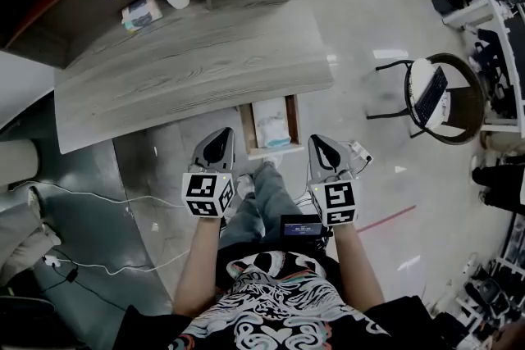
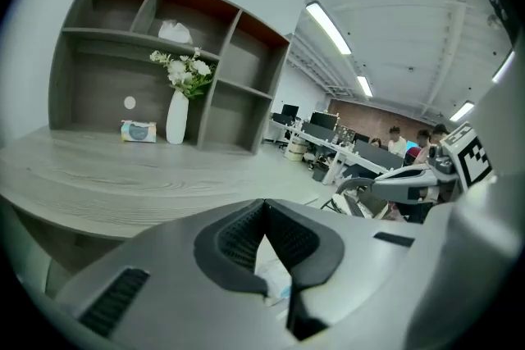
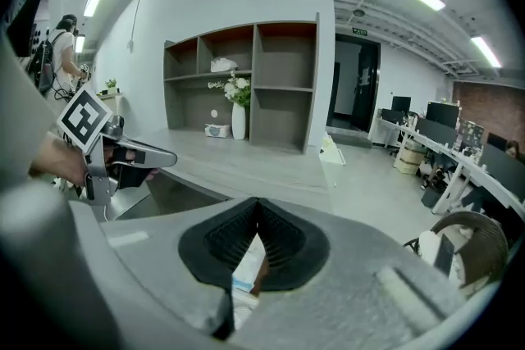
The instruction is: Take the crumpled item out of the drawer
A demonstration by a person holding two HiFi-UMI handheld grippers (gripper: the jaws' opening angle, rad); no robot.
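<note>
Both tongs are clenched on nothing. In the head view the left tongs [image 1: 217, 145] and right tongs [image 1: 322, 150] hang side by side just short of the desk's [image 1: 189, 61] front edge, flanking the open drawer [image 1: 245, 127] that juts out from under that edge near its right end. The crumpled item [image 1: 271, 125] lies in the drawer, pale with a bluish patch, and fills most of what shows. Its far end, along with the drawer's back, is hidden under the desk edge. It looks like thin wrapper or paper: probably light and soft, likely to flatten under the jaws and perhaps to slide, so a raised fold near its middle seems the best place to pinch. In the left gripper view the left tongs [image 2: 264, 207] have their ribbed pads meeting at the tips, and only a sliver of the crumpled item [image 2: 273, 273] shows below them. In the right gripper view the right tongs [image 3: 257, 205] are closed the same way, with a narrow strip of the crumpled item [image 3: 248, 258] beneath. Its material cannot be told from any view.
</note>
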